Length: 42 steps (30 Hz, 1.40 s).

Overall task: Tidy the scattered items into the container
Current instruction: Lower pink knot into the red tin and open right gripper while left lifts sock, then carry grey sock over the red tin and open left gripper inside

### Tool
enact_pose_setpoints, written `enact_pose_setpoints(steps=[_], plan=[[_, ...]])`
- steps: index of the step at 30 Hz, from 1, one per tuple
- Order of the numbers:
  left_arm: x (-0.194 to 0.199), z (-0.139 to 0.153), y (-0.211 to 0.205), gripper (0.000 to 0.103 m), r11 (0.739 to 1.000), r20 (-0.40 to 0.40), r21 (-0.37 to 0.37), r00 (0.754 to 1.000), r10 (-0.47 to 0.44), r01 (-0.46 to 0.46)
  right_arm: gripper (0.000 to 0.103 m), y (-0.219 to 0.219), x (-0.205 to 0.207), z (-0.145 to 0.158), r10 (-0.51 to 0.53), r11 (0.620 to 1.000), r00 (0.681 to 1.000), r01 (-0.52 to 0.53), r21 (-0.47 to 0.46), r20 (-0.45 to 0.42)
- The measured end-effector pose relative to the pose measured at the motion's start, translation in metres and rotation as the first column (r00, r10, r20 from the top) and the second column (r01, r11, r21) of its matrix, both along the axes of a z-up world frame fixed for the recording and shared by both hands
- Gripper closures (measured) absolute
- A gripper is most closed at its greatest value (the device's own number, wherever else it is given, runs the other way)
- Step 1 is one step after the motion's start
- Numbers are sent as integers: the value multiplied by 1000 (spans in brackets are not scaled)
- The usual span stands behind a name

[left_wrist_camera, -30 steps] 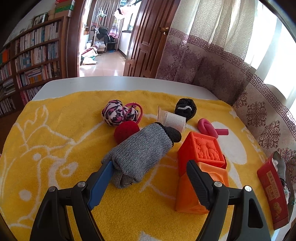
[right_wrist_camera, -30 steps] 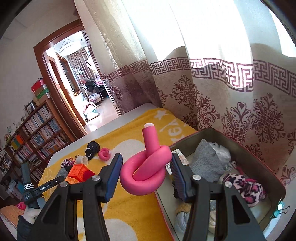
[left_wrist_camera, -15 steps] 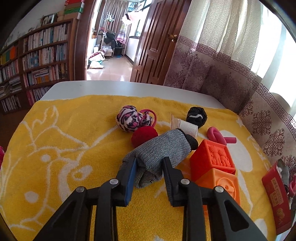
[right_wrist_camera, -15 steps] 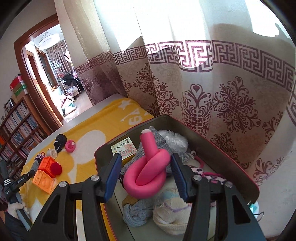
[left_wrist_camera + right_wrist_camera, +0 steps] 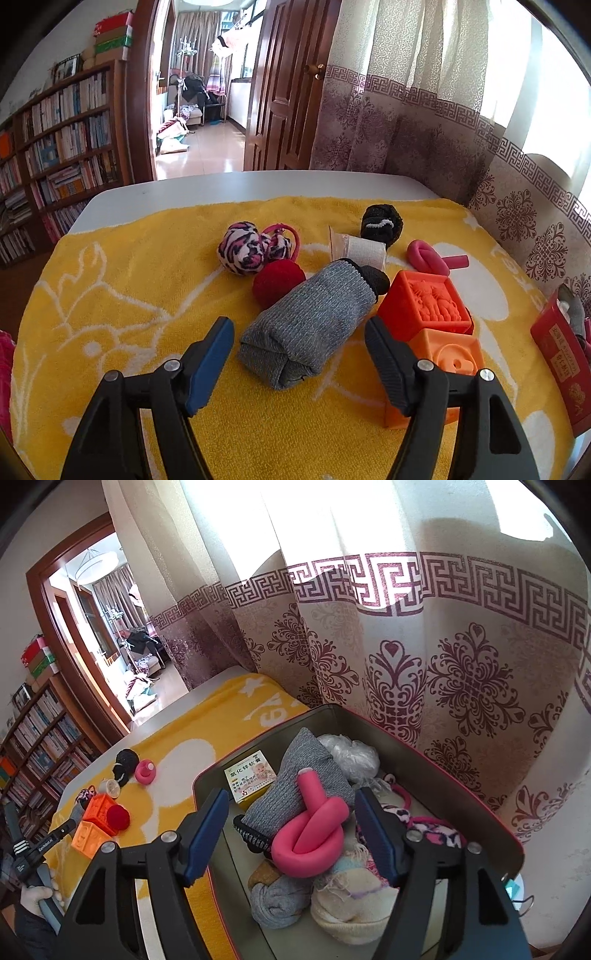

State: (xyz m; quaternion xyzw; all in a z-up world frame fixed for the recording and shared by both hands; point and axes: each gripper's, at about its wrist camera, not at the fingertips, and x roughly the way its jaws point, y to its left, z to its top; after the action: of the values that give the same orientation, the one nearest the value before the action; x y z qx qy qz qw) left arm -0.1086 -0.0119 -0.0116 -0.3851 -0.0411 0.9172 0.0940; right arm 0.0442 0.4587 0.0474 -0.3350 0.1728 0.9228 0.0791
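Note:
In the left wrist view my left gripper (image 5: 298,345) is open, its jaws on either side of the near end of a rolled grey sock (image 5: 308,325) on the yellow towel (image 5: 122,317). In the right wrist view my right gripper (image 5: 290,823) is open above the grey container (image 5: 465,805). A knotted pink foam tube (image 5: 310,840) lies between the jaws on the pile of items inside, apart from both fingers.
On the towel lie a red ball (image 5: 277,281), a pink leopard roll (image 5: 240,253), a white roll (image 5: 364,251), a black sock ball (image 5: 382,222), a second pink foam knot (image 5: 430,256) and two orange cubes (image 5: 430,306). A curtain (image 5: 406,627) hangs behind the container.
The left gripper shut on the grey sock half a second ago and has since opened. The right gripper carried the pink foam knot over the container, lowered it and opened.

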Motion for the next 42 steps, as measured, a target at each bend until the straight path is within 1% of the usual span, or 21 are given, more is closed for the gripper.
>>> enact_pose_setpoints(steps=[2, 4, 5, 8, 9, 10, 12, 15, 18, 22, 25, 29, 32, 36, 42], plan=[[-8, -5, 7, 28, 998, 23, -46, 999, -35, 36, 29, -1, -1, -1, 7, 1000, 1000, -7, -1, 3], [-14, -11, 14, 28, 994, 43, -95, 998, -50, 54, 29, -1, -1, -2, 11, 1000, 1000, -11, 2, 6], [-15, -11, 15, 28, 994, 39, -91, 998, -51, 54, 29, -1, -1, -2, 10, 1000, 1000, -10, 3, 8], [-17, -11, 11, 30, 998, 32, -53, 999, -41, 42, 28, 2, -4, -6, 24, 1000, 999, -23, -10, 36], [-16, -11, 10, 39, 998, 30, -44, 999, -35, 37, 24, 3, -6, -8, 33, 999, 998, -32, -12, 51], [-16, -11, 8, 40, 999, 28, -34, 999, -36, 37, 23, 4, -6, -9, 35, 999, 998, -34, -15, 55], [-12, -8, 6, 47, 999, 17, -16, 999, -34, 35, 23, 6, -3, -9, 22, 1000, 998, -22, -15, 51], [-4, -1, 3, 55, 999, -1, 5, 999, -36, 36, 23, 11, 0, -7, 6, 1000, 999, -5, -22, 40], [6, 8, 2, 56, 1000, -24, 23, 999, -21, 22, 23, 10, 2, -5, 6, 1000, 1000, -5, -21, 30], [24, 32, -9, 56, 995, -75, 95, 997, 17, -10, 23, 7, 5, -1, 21, 1000, 1000, -21, -9, 17], [37, 56, -3, 56, 989, -124, 145, 992, 3, 16, 23, 10, 7, 2, 22, 1000, 1000, -21, -15, 13], [52, 86, 36, 56, 980, -194, 157, 977, -88, 120, 23, 19, 16, 5, 4, 1000, 1000, -4, -30, -8], [62, 100, 76, 56, 962, -228, 163, 957, -177, 217, 23, 28, 24, 10, -12, 999, 999, 11, -41, -32], [71, 104, 132, 56, 923, -229, 181, 927, -297, 340, 23, 38, 33, 16, -35, 998, 997, 32, -52, -63], [79, 99, 209, 56, 865, -202, 181, 878, -433, 468, 23, 55, 41, 15, -65, 995, 994, 58, -86, -83]])
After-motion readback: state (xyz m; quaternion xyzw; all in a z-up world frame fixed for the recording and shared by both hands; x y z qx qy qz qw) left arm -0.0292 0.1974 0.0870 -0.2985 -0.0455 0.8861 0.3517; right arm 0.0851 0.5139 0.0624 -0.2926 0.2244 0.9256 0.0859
